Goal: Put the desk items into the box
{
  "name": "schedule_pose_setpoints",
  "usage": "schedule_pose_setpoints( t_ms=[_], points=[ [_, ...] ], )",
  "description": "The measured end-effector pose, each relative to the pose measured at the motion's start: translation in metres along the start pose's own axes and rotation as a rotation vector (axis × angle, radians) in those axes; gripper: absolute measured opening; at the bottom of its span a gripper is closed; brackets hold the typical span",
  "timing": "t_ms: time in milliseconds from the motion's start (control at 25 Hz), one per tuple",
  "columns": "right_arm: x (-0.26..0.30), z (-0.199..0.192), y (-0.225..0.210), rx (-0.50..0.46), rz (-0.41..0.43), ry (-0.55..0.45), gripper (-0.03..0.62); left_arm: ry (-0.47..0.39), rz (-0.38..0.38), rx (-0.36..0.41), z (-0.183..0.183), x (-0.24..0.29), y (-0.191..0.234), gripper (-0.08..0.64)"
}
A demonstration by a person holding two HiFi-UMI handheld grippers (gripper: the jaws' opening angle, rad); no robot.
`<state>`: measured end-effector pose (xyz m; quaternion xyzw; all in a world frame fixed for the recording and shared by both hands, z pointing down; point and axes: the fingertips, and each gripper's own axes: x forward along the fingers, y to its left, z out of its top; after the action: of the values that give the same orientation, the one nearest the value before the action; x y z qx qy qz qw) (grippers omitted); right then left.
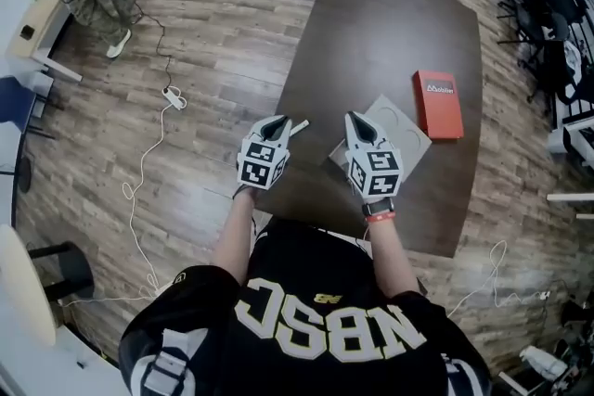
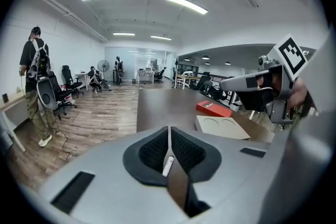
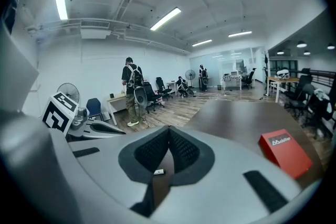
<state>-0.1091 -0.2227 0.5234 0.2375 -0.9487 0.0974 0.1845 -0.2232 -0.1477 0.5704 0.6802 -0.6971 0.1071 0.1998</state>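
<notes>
White, a small stick (image 1: 299, 126) is seen on the desk (image 1: 390, 23) just beside the left tool (image 1: 281, 121) — both it and the right tool (image 1: 353, 118) are closed and empty. The jaws should be opened before they are lowered astride it; the red box (image 1: 438, 104) lies well apart.

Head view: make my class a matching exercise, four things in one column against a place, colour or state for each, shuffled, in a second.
Things
1. box
2. card
3. white stick
4. left gripper

Descriptions
A. jaws shut
B. flat, just left of the box
C. red, by the right edge of the table
D. by the table's left edge

Pairs: 1-C, 2-B, 3-D, 4-A
</notes>
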Motion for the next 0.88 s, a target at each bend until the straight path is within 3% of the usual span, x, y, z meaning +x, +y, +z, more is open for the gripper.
schedule_pose_setpoints(
  t_ms=[160,440,880],
  points=[
    [0.016,-0.009,0.006,-0.002,0.031,0.029,0.009,0.007,0.02,-0.019,-0.01,0.002,0.016,0.023],
    [0.036,-0.014,0.02,-0.019,0.085,0.076,0.009,0.095,0.002,0.026,-0.042,0.011,0.029,0.057],
    [0.044,-0.032,0.027,-0.04,0.113,0.138,0.009,0.229,-0.102,0.093,-0.098,0.036,0.029,0.135]
  ],
)
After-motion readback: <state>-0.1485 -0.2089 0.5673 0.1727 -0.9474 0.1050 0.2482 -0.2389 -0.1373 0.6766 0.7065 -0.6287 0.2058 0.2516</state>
